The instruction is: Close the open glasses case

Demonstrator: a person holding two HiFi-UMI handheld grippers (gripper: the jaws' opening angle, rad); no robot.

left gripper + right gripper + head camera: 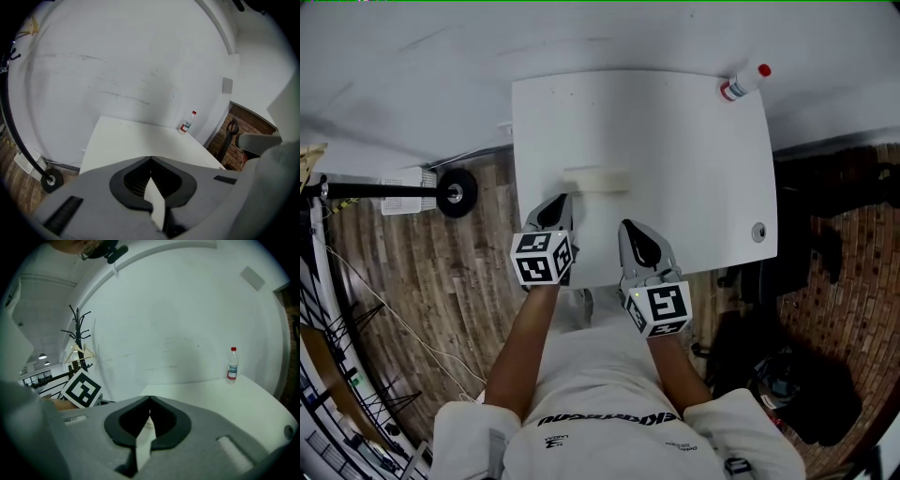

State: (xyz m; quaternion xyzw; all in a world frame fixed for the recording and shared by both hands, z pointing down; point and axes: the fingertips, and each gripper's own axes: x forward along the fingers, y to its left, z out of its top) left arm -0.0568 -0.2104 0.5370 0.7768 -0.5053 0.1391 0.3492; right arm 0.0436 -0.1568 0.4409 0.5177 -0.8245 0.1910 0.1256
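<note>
A cream-white glasses case (597, 179) lies on the white table (694, 159), near its front middle. It looks low and flat in the head view, and I cannot tell whether its lid is up. My left gripper (560, 201) hovers just left of and in front of the case, its jaws closed together with nothing between them. My right gripper (628, 226) is a little in front of the case's right end, also shut and empty. In the left gripper view (150, 158) and the right gripper view (149, 398) the jaw tips meet, and the jaws hide the case.
A clear bottle with a red cap (743, 82) (187, 123) (232, 363) stands at the table's far right corner. A small round fitting (758, 232) sits by the right edge. A black wheel on a bar (457, 192) lies on the wooden floor at the left.
</note>
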